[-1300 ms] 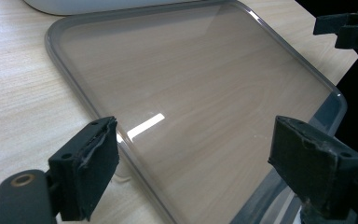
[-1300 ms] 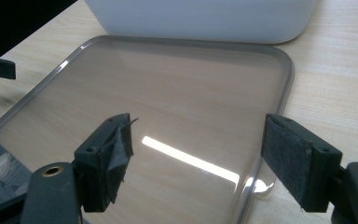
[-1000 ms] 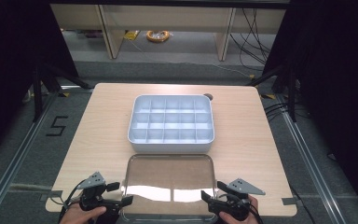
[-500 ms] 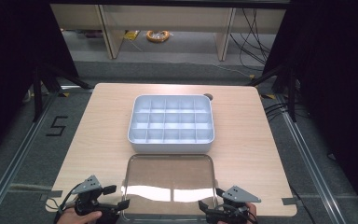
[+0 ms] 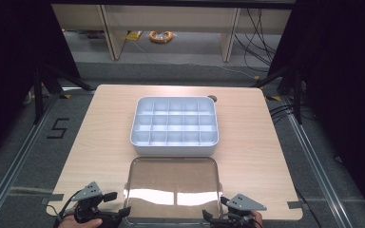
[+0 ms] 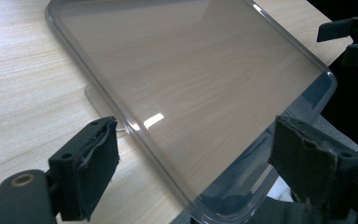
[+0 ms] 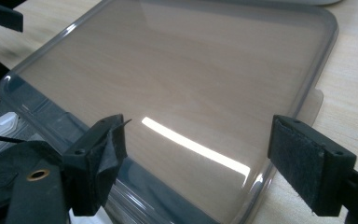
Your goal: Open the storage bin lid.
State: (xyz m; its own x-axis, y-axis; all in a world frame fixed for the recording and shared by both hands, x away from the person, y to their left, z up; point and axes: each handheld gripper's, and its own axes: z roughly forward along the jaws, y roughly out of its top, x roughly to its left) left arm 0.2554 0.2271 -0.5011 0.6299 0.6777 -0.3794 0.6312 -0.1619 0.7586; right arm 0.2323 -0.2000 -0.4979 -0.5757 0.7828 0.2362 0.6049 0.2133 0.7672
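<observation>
A clear plastic lid (image 5: 173,190) lies flat on the wooden table (image 5: 104,123) near its front edge, in front of a white compartment box (image 5: 175,126). My left gripper (image 5: 117,203) is open at the lid's near left corner. In the left gripper view, that corner of the lid (image 6: 191,70) lies between the spread jaws of the left gripper (image 6: 198,140), untouched by the pads. My right gripper (image 5: 215,209) is open at the near right corner and its jaws have just been opening. There the lid (image 7: 177,60) lies between the wide jaws of the right gripper (image 7: 200,130), unpressed.
The box's several compartments look empty. A small round hole (image 5: 212,98) sits in the table behind the box. The table's near edge lies just under both hands. Dark floor, rails and cables surround the table.
Both grippers have drawn back slightly toward the table's near edge. The lid and the box have stayed where they were.
</observation>
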